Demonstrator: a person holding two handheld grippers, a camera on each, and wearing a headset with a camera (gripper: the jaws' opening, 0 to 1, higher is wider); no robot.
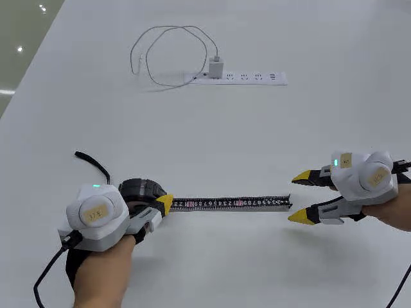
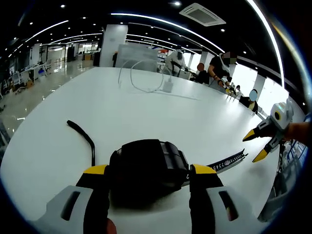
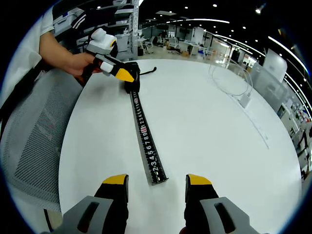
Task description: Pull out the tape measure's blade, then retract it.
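A broad white tabletop (image 1: 257, 128) carries the work, with an open office hall visible behind it in the two gripper views. The left tool (image 2: 148, 170) is clamped on the black tape measure (image 1: 141, 190), one yellow-tipped jaw against each side of the case, which sits on the tabletop. A black strap (image 1: 93, 163) curls away from the case on the side away from the right tool. The blade (image 1: 231, 204) is pulled out and lies flat on the tabletop, running in a straight line from the left tool toward the right tool (image 1: 295, 199). The right tool's jaws stand apart and hold nothing; the blade's free end lies just ahead of the gap between their tips, nearer the lower jaw in the head view. Well beyond both tools, at the far part of the tabletop, lies a white power strip (image 1: 247, 77) with a charger (image 1: 216, 67) plugged in and a thin cable (image 1: 168, 54) looped beside it.
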